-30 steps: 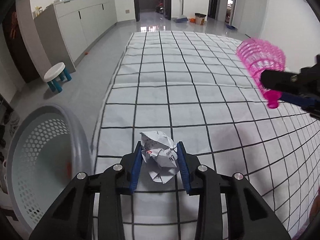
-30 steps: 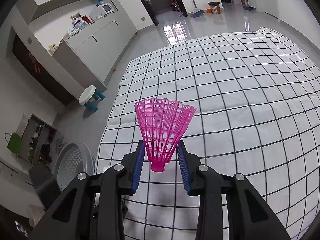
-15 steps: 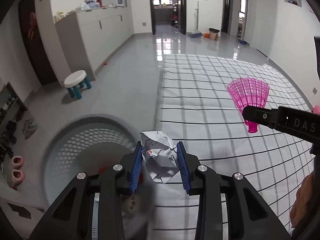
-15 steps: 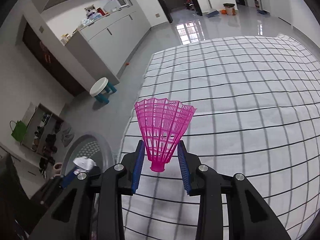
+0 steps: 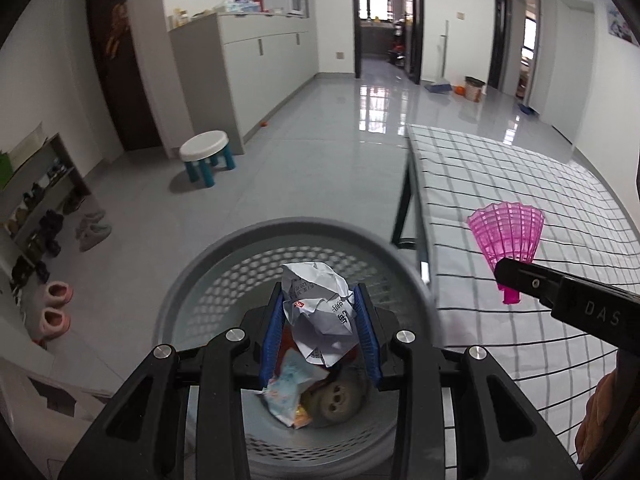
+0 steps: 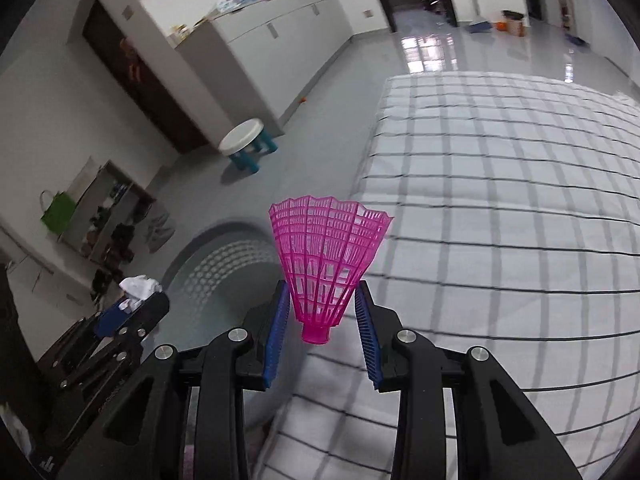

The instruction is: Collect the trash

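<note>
Along the far left wall: shoe rack (image 5: 38,200) with pink slippers (image 5: 54,306) on the floor beside it, dark door, then white cabinets (image 5: 256,68) carrying a microwave (image 5: 285,3). Farther right on the grey floor, small white stool (image 5: 205,159) on teal legs. Near centre, directly under the left tool (image 5: 319,330): round grey perforated basket (image 5: 208,280), already holding a crumpled wrapper (image 5: 286,396) and a brownish round item (image 5: 334,400), too blurred to identify. Left tool clamped on a crumpled paper ball (image 5: 318,312), blue pads pressed against both its sides, ball hanging above the basket opening. Right of the basket: bed (image 5: 500,184) with a white, black-gridded cover, its near-left corner just beside the basket rim. Over that cover, right tool (image 6: 323,330) closed narrowly around the lower skirt of a pink plastic shuttlecock (image 6: 326,268), cork end toward the camera, flared skirt pointing away. At the far right edge of the left wrist view, part of a person's hand (image 5: 596,416).
</note>
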A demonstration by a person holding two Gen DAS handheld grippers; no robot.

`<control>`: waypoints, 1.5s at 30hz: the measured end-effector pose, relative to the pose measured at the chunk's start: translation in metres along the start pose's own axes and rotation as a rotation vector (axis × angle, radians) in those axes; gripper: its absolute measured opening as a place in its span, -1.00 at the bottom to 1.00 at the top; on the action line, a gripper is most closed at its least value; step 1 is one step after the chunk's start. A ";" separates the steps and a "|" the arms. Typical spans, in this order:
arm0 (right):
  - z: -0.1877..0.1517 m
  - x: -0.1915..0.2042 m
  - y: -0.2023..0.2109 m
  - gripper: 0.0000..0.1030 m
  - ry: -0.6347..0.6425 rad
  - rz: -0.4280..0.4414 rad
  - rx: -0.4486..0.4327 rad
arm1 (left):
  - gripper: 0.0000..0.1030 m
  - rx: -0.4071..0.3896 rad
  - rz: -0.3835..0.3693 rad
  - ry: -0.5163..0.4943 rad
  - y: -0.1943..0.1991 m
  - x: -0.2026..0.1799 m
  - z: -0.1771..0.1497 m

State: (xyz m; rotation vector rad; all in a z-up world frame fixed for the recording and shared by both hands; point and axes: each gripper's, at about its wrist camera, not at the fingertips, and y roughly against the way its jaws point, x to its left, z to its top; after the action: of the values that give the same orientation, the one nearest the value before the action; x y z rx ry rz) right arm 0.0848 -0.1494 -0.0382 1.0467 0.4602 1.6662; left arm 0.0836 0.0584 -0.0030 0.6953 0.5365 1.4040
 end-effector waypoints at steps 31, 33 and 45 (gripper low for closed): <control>-0.018 0.072 -0.033 0.05 0.189 0.066 0.068 | 0.35 -0.010 0.107 0.137 0.006 0.059 -0.017; -0.020 0.072 -0.033 0.05 0.190 0.063 0.070 | 0.42 -0.011 0.112 0.136 0.006 0.060 -0.017; -0.020 0.073 -0.034 0.05 0.197 0.049 0.081 | 0.61 -0.021 0.142 0.138 0.009 0.060 -0.017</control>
State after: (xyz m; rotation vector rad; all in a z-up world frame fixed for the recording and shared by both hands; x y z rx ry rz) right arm 0.0838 -0.0667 -0.0441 0.9624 0.6393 1.8156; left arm 0.0713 0.1203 -0.0049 0.6324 0.5889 1.5972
